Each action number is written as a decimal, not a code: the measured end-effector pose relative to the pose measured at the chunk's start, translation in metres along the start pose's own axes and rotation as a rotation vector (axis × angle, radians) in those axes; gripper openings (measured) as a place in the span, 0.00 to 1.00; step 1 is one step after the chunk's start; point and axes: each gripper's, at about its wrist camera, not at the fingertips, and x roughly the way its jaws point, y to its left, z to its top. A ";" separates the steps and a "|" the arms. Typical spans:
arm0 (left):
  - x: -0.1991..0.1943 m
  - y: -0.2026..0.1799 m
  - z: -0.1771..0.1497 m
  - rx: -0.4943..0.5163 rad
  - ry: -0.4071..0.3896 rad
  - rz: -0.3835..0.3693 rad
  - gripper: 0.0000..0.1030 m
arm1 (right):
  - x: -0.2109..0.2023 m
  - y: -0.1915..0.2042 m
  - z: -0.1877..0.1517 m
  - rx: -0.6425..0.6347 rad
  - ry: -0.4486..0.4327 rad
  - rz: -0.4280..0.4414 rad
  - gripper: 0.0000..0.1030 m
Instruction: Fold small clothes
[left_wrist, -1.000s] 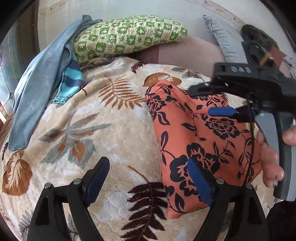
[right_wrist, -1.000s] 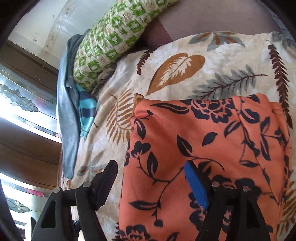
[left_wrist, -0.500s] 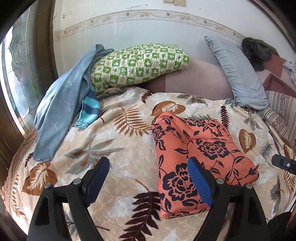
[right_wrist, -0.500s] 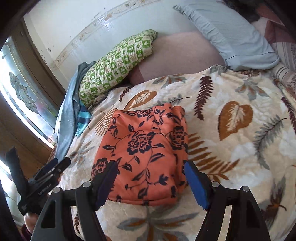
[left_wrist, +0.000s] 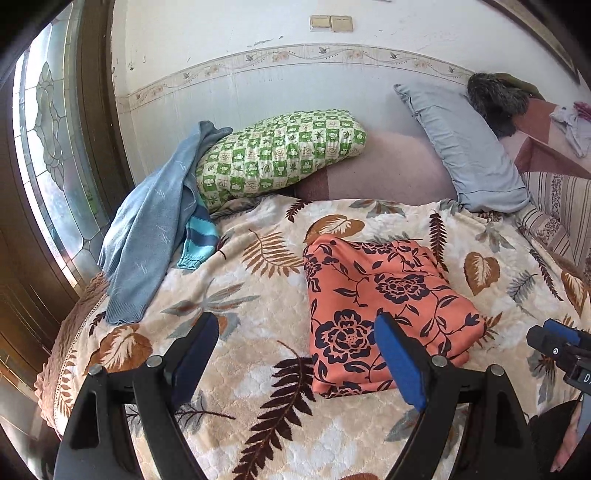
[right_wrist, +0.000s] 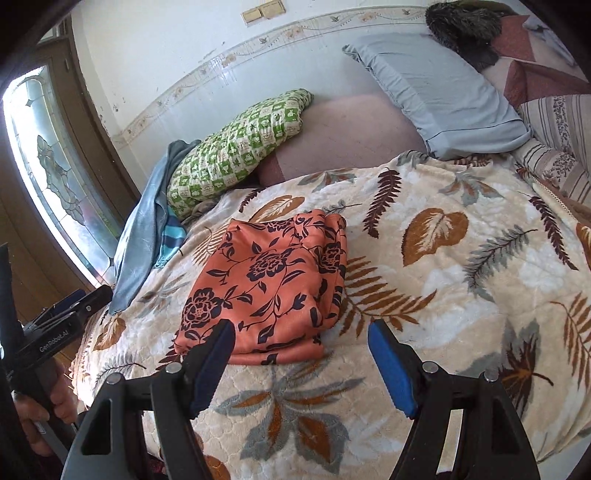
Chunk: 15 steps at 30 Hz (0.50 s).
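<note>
Nearest us, our left claw (left_wrist: 297, 360) hangs wide open above the bed, gripping nothing. Our right claw (right_wrist: 301, 363) is likewise spread wide and empty. Just beyond both lies the orange floral garment (left_wrist: 380, 314), folded into a compact rectangle on the leaf-patterned blanket (left_wrist: 240, 280), touching neither claw. Farther back on the left, a blue sweater (left_wrist: 147, 236) drapes over the bed's edge, its upper part lying against a green checked pillow (left_wrist: 277, 155). On the right, a grey-blue pillow (left_wrist: 465, 147) leans by the white wall (left_wrist: 258, 44), with a dark furry item (left_wrist: 495, 99) behind it.
</note>
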 end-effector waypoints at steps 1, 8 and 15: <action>-0.003 0.000 0.001 0.001 -0.005 0.004 0.84 | -0.001 0.002 -0.003 -0.014 -0.008 -0.006 0.75; -0.015 -0.004 0.001 0.010 -0.015 0.044 0.84 | -0.005 0.006 -0.022 -0.059 -0.063 0.007 0.75; -0.020 -0.008 -0.002 0.007 -0.001 0.076 0.84 | -0.005 0.003 -0.029 -0.061 -0.076 0.012 0.75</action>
